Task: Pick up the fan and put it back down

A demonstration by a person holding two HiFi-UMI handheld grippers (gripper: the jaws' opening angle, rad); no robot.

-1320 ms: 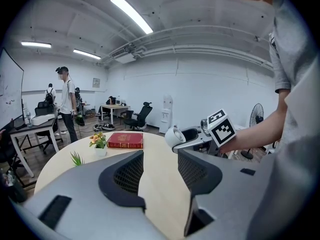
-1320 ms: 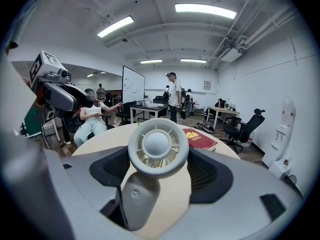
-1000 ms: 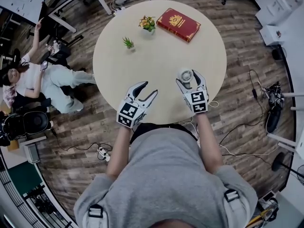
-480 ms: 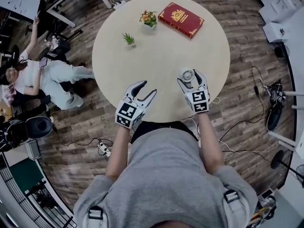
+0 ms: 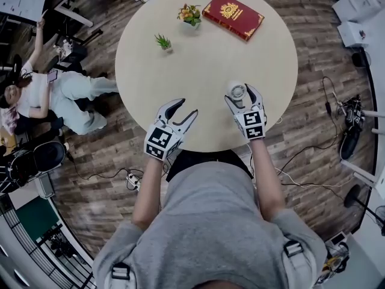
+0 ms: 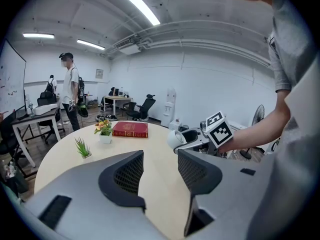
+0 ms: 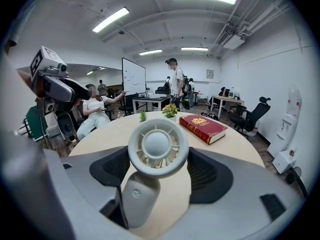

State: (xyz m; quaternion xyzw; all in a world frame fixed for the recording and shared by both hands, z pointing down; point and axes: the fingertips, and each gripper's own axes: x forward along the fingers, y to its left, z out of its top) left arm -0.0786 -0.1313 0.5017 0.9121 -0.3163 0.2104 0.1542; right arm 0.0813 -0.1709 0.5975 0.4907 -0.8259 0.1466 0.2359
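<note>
A round pale table (image 5: 204, 53) fills the middle of the scene, standing on a wood-plank floor (image 5: 313, 107). A red book (image 5: 233, 15) with a gold emblem lies flat at the table's far right edge. The two grippers sit over the near part of the table, well apart from each other.

The right gripper (image 5: 239, 95) grips the fan (image 5: 235, 91). In the right gripper view the fan's round white head fills the gap between the two jaws, its rim meeting the dark pad on either side. The grille faces back toward the camera and the handle drops down toward the near left. From above, the fan is at the near right of the tabletop, inside the jaws. Whether its foot touches the wood cannot be told.

The left gripper (image 5: 187, 106) is at the near left, jaws spread, with only bare tabletop between them.

A small pot of orange flowers (image 5: 190, 14) stands just left of the book. A smaller spiky green plant (image 5: 162, 42) stands nearer and further left, far from the fan.
</note>
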